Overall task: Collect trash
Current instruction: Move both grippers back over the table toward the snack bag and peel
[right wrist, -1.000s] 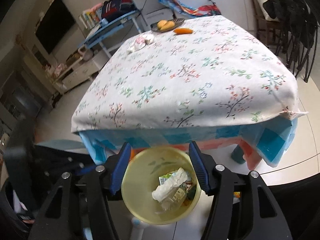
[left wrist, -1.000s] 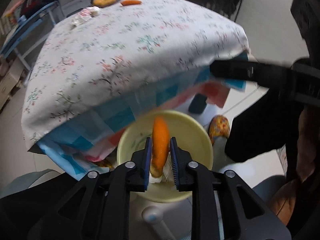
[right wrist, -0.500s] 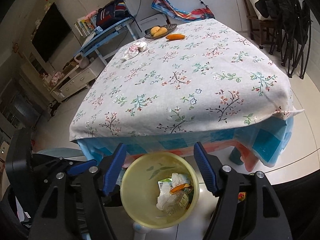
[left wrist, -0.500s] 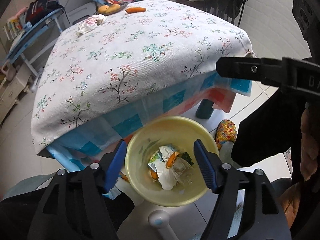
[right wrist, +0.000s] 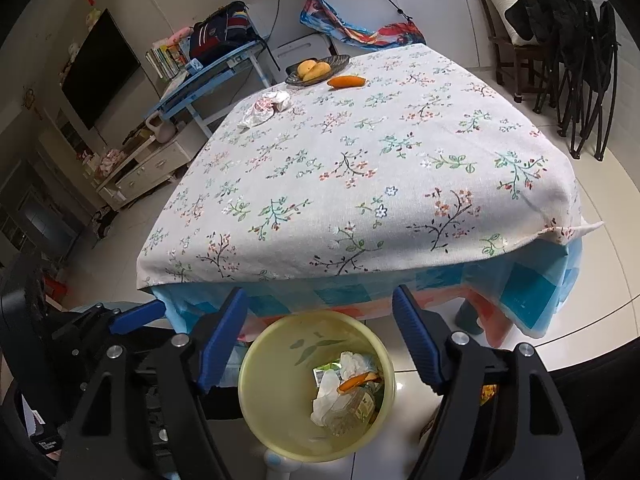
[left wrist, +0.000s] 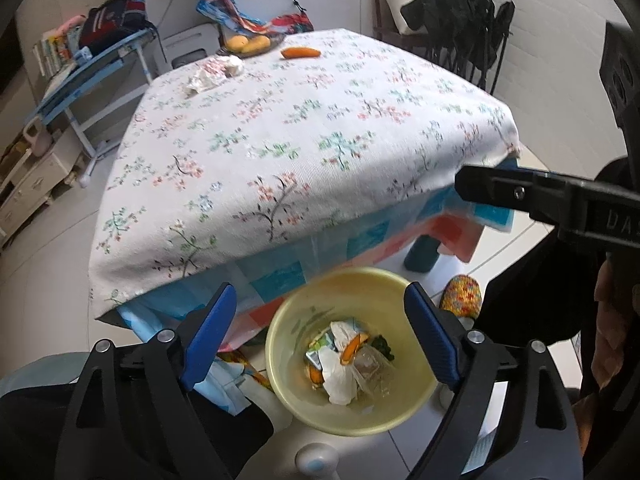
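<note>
A yellow trash bin (left wrist: 412,396) stands on the floor in front of the table; it also shows in the right wrist view (right wrist: 256,412). It holds white paper, a carton, a plastic bottle and an orange peel (left wrist: 351,349). My left gripper (left wrist: 320,332) is open and empty above the bin. My right gripper (right wrist: 318,328) is open and empty above the bin too. On the floral tablecloth (right wrist: 360,168) at the far end lie a crumpled wrapper (right wrist: 266,108) and an orange carrot (right wrist: 346,81). Both also show in the left wrist view: the wrapper (left wrist: 216,74) and the carrot (left wrist: 300,53).
A dark plate of yellow fruit (right wrist: 316,69) sits at the table's far edge. A blue desk with a backpack (right wrist: 218,36) stands left of the table. Dark folding chairs (right wrist: 576,60) stand at the right. A patterned slipper (left wrist: 462,296) lies by the bin.
My left gripper opened and let go of the orange peel, which now lies in the bin. Both grippers have risen and tilted up toward the table.
</note>
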Demonstrator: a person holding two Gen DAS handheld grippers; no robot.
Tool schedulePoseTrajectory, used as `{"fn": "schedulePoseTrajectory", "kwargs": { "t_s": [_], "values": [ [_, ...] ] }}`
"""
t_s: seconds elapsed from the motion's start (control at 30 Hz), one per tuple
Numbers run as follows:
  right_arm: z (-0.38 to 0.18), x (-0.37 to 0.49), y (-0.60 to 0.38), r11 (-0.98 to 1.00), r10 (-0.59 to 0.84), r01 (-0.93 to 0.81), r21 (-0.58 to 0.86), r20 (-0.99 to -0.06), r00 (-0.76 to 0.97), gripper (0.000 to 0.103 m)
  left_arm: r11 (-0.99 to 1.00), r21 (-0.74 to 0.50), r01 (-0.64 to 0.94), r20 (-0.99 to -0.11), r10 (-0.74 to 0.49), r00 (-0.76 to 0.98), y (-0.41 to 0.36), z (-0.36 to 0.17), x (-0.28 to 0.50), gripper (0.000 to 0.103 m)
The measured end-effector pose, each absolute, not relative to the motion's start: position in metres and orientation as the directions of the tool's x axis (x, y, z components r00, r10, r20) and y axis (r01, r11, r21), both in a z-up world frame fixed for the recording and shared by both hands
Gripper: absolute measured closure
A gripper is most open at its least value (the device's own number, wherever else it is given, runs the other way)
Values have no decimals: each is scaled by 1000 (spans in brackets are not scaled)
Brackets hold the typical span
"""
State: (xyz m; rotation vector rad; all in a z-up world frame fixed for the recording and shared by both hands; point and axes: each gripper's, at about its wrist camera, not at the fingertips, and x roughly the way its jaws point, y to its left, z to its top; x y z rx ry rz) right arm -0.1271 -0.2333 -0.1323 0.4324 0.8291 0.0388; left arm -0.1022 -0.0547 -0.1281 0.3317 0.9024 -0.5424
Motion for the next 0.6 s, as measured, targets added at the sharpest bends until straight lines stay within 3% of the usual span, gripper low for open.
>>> {"fn": "schedulePoseTrajectory", "kwargs": {
  "t_s": [0.23,0.6],
  "values": [
    [-114,-116,-236,923,188,107,370,-674,715,28,894,-27,448,-749,-315,582,-31,-97,-68,17],
    [-94,-69,-238,951,180,50,306,-674,716,27,952,-104,289,-735,-270,622,-3,-75,14,16]
  ]
}}
